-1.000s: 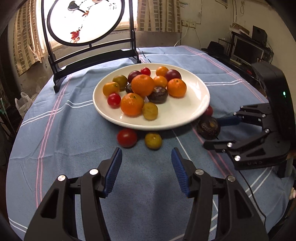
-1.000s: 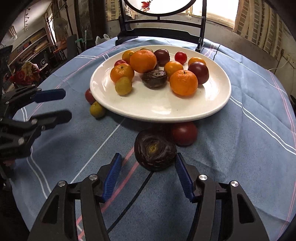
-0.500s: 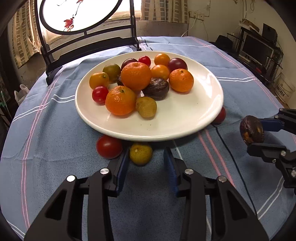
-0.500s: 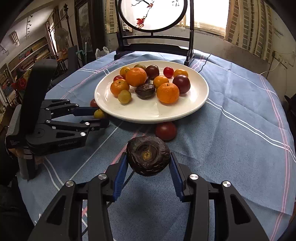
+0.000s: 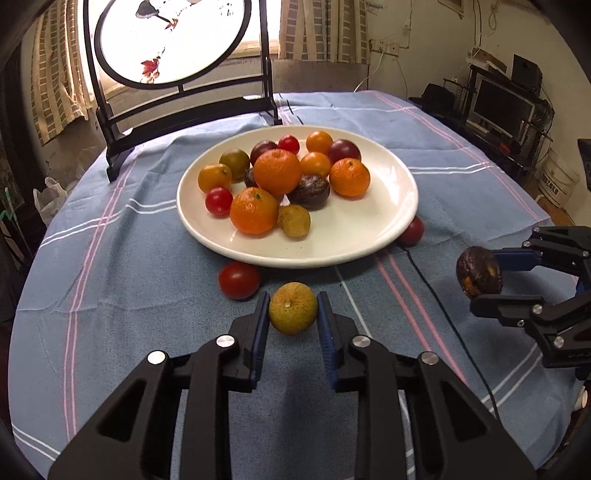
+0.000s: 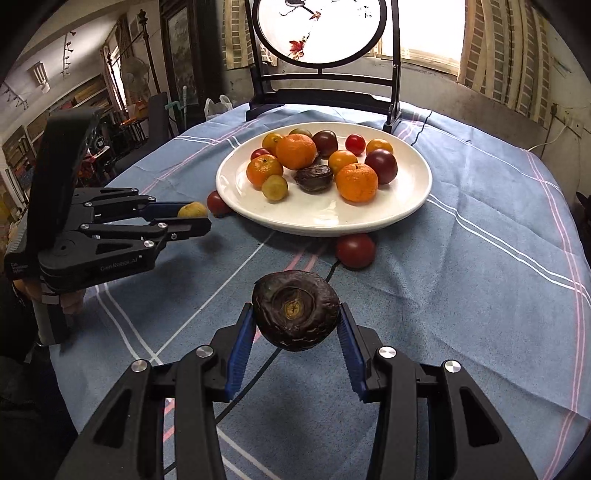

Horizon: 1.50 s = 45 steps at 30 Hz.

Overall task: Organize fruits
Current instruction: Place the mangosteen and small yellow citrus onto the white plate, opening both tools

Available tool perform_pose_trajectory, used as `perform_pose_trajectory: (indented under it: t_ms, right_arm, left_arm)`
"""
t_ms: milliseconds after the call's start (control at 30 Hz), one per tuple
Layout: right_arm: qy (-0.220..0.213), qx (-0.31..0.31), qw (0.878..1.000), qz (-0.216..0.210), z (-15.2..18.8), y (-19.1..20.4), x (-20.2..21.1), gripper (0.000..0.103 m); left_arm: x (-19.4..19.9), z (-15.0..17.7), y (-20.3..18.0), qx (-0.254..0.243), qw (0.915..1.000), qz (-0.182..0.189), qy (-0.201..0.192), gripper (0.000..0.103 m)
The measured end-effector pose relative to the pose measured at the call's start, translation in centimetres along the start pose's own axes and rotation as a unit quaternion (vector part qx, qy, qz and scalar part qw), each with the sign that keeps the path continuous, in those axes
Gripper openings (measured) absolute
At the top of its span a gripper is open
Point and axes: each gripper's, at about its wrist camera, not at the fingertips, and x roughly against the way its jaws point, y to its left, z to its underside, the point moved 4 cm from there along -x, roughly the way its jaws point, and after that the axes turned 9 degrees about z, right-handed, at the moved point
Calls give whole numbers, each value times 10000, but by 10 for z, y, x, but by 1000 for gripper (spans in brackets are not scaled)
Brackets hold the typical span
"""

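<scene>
A white plate (image 5: 369,236) (image 6: 332,221) in the middle of the blue cloth holds oranges, tomatoes, plums and a dark passion fruit. My left gripper (image 5: 292,314) (image 6: 194,218) is shut on a small yellow-green citrus (image 5: 292,308) (image 6: 192,209) and holds it above the cloth before the plate. My right gripper (image 6: 295,321) (image 5: 480,280) is shut on a wrinkled dark passion fruit (image 6: 295,308) (image 5: 478,272), held in the air to the plate's right. A red tomato (image 5: 239,279) (image 6: 218,202) lies at the plate's near-left edge. Another red tomato (image 6: 355,250) (image 5: 412,230) lies at its right edge.
A black stand with a round painted screen (image 5: 173,40) (image 6: 321,29) stands on the table behind the plate. A dark cable (image 5: 436,295) runs across the cloth on the right. Shelves and a monitor (image 5: 502,107) stand beyond the table's right edge.
My left gripper has closed on the yellow-green citrus and lifted it off the cloth. My right gripper has lifted the dark passion fruit off the cloth and holds it.
</scene>
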Motion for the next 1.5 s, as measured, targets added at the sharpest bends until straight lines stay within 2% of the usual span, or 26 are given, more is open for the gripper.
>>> perform_pose_trajectory:
  t_ms: [167,367,533,800,1133,1500]
  right_arm:
    - [-448,-38,9990,51,-26,-2,23,45]
    - [-937,-116,9954,132,-65,-10,40,45]
    - [-995,-151,9948,131,-86,-15,30,45]
    - [-878,-137,9960,112,-98,-17,8,45]
    - [-776,-156,9968,90,-104,-21,-11,45]
    - [-724,-197,9971,116,-103,-25,-14,45]
  left_arm:
    - [35,-37,1,-117,9974,-177,-686,25]
    - [43,-78,-2,-244,9930,-395,-1083,25]
    - [31,-93,-4,-211,9926,-367,-1137,25]
    - [2,-101,9,-138,9941,-385,-1001,25]
    - [-17,-102,27,-8,9953,-436,-870,25]
    - [-18,-100,26,-21,9956,-422,-832,25]
